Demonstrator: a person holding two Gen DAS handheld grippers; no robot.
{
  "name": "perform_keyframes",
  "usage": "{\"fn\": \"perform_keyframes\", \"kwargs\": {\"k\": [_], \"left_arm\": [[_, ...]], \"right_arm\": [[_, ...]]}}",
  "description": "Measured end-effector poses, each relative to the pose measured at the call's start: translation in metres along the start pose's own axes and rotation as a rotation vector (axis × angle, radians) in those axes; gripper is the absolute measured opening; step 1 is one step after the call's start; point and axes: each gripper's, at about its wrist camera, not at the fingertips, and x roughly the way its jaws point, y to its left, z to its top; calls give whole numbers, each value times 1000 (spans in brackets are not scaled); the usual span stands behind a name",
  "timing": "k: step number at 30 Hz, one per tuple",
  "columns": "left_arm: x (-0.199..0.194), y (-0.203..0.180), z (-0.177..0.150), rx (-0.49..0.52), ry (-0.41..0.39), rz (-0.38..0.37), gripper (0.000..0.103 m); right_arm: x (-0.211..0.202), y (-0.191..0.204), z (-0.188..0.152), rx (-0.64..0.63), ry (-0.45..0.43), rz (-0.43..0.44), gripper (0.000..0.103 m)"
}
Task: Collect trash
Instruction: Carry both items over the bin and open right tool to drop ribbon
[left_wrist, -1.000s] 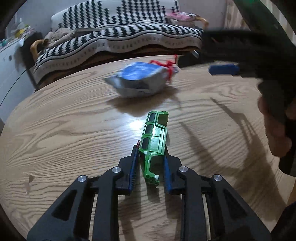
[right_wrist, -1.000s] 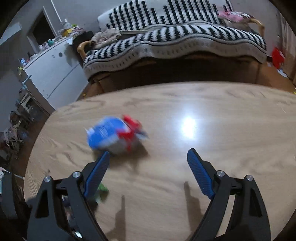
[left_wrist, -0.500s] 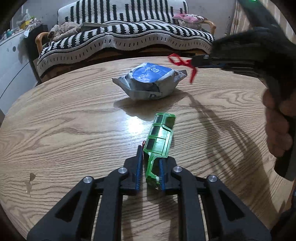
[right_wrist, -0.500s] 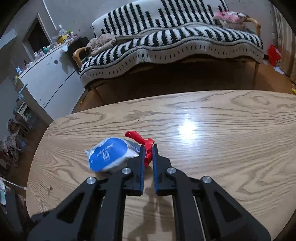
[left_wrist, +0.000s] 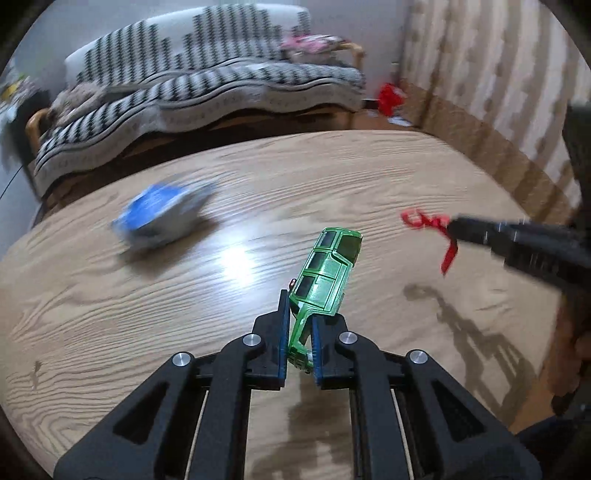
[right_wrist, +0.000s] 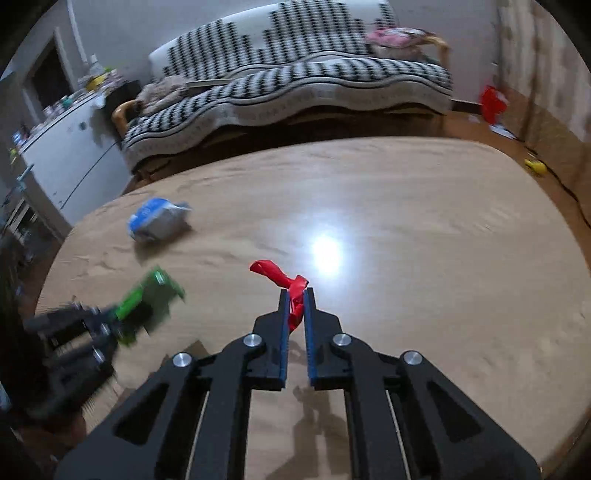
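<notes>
The left gripper (left_wrist: 298, 332) is clamped tight on the rear of a green toy car body (left_wrist: 325, 273), held clear above the oval wooden table (left_wrist: 110, 325), while the right gripper (right_wrist: 295, 314) pinches a crumpled red strip (right_wrist: 291, 291) between nearly touching blue pads (right_wrist: 283, 332). A crumpled blue-and-silver wrapper (right_wrist: 157, 219) lies alone toward the table's far left edge, with bare tabletop open between it and both grippers; a striped sofa (right_wrist: 295, 88) stands beyond the far rim.
</notes>
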Motion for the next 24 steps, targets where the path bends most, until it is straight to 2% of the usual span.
{"fn": "perform_keyframes", "kwargs": {"k": [7, 13, 17, 24], "left_arm": [[7, -119, 7, 146, 21, -116, 9], [12, -227, 3, 298, 29, -218, 9], [11, -294, -4, 359, 35, -307, 9], [13, -381, -28, 474, 74, -404, 9]], "right_arm": [[-62, -118, -59, 149, -8, -162, 8], [-130, -212, -114, 291, -34, -287, 8], [-180, -274, -162, 414, -36, -378, 8], [-232, -344, -233, 581, -29, -460, 8]]}}
